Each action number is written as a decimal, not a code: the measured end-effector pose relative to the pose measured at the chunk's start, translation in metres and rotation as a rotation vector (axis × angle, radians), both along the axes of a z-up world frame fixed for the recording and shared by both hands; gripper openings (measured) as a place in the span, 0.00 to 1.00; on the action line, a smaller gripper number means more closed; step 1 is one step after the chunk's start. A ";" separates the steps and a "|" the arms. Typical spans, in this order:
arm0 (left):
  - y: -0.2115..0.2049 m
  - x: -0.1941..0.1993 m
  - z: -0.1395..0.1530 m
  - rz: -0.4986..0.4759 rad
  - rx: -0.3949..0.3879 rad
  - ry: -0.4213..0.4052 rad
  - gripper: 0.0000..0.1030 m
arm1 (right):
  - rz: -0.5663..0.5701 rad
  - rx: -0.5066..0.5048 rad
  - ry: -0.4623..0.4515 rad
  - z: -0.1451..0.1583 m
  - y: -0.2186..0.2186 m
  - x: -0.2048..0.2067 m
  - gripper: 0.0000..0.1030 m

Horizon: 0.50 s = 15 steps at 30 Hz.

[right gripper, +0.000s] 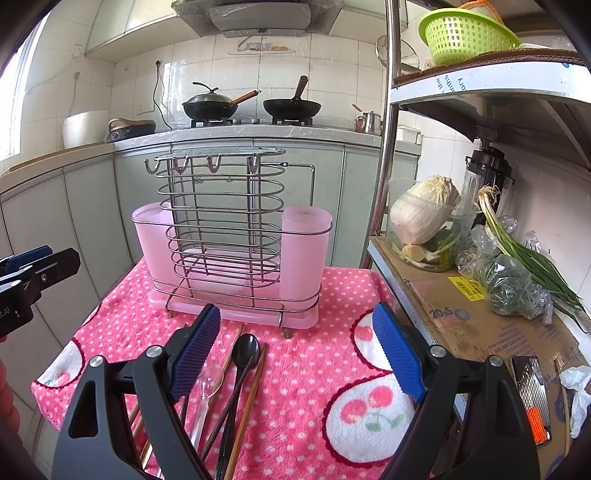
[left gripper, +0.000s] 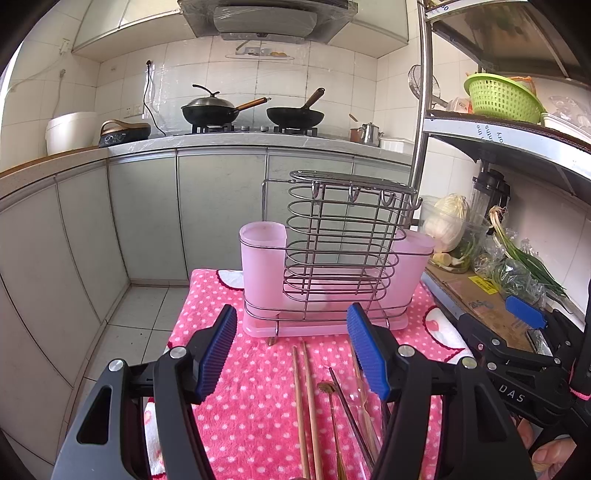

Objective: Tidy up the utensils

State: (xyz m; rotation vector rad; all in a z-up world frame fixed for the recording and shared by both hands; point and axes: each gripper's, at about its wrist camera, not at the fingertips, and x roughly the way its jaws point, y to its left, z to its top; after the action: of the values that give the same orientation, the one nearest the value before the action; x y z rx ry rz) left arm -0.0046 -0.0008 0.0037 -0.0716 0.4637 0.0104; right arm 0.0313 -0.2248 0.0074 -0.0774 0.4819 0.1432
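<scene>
A wire utensil rack with two pink plastic cups stands on a pink polka-dot towel. In front of it lie wooden chopsticks, a black spoon, a clear spoon and a small brass spoon. My left gripper is open and empty above the utensils. My right gripper is open and empty, just right of the utensils.
A metal shelf unit stands to the right with cabbage, green onions, a blender and a green colander. Kitchen counter with two woks lies behind. The towel's left edge drops to the floor.
</scene>
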 end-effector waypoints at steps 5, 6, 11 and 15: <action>-0.002 -0.001 0.002 -0.005 0.001 0.001 0.60 | -0.002 0.003 0.002 0.000 -0.002 -0.001 0.83; -0.003 -0.001 0.003 -0.006 0.001 0.001 0.60 | -0.002 0.003 0.001 0.000 -0.002 -0.001 0.83; -0.003 -0.002 0.003 -0.005 0.002 0.000 0.60 | -0.003 0.005 0.000 0.000 -0.002 -0.001 0.83; -0.005 -0.001 0.003 -0.007 0.000 0.006 0.60 | -0.003 0.003 0.002 -0.001 -0.002 -0.001 0.83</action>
State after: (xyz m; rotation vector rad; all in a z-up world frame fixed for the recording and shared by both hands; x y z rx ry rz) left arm -0.0061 -0.0059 0.0068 -0.0698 0.4698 0.0036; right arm 0.0306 -0.2272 0.0064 -0.0736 0.4834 0.1406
